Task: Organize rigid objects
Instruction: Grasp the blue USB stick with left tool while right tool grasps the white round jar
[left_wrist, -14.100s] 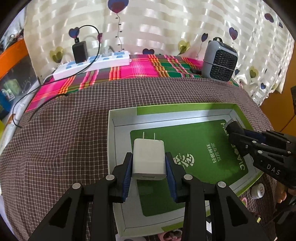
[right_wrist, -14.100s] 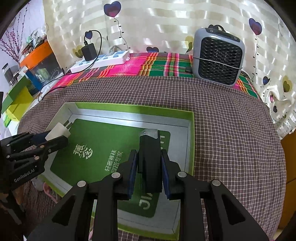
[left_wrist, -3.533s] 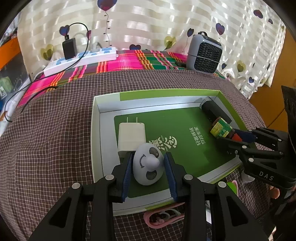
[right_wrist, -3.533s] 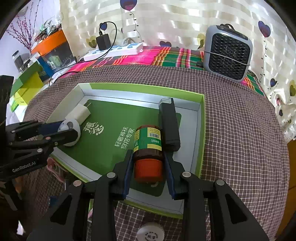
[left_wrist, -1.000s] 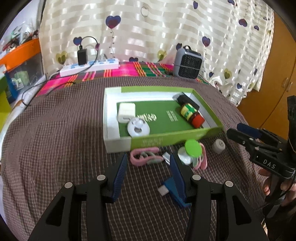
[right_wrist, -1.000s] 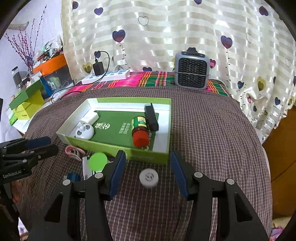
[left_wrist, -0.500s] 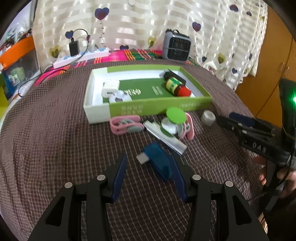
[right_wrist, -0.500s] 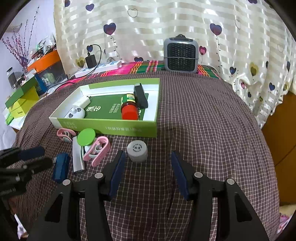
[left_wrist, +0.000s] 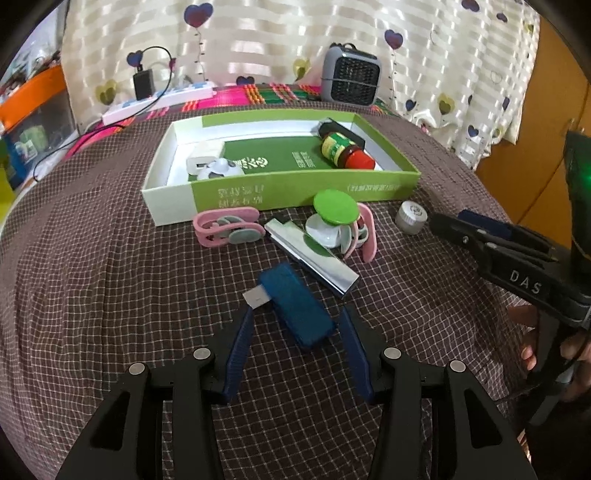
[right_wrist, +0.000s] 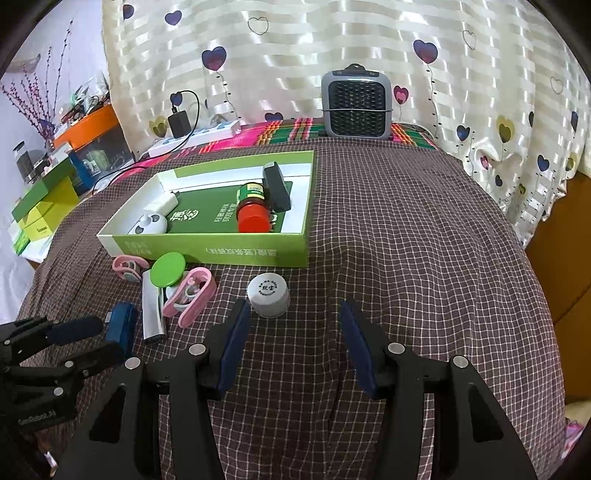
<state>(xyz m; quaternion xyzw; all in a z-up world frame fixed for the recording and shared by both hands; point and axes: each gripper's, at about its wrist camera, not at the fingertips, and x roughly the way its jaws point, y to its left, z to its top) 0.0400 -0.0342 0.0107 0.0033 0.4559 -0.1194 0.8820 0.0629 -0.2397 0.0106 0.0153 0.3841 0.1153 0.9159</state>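
Blue, the card reader (left_wrist: 295, 306) is flanked by the left gripper's (left_wrist: 295, 321) open fingers, while the right gripper's (right_wrist: 291, 314) open fingers are held empty near the white cap (right_wrist: 268, 291).

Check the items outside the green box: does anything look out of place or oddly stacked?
One small pile looks untidy: the green-lidded jar lies tipped over the end of the silver bar, with a pink clip tangled against it. The blue USB adapter lies askew between the open left claw pads. Nothing looks spilled or broken.
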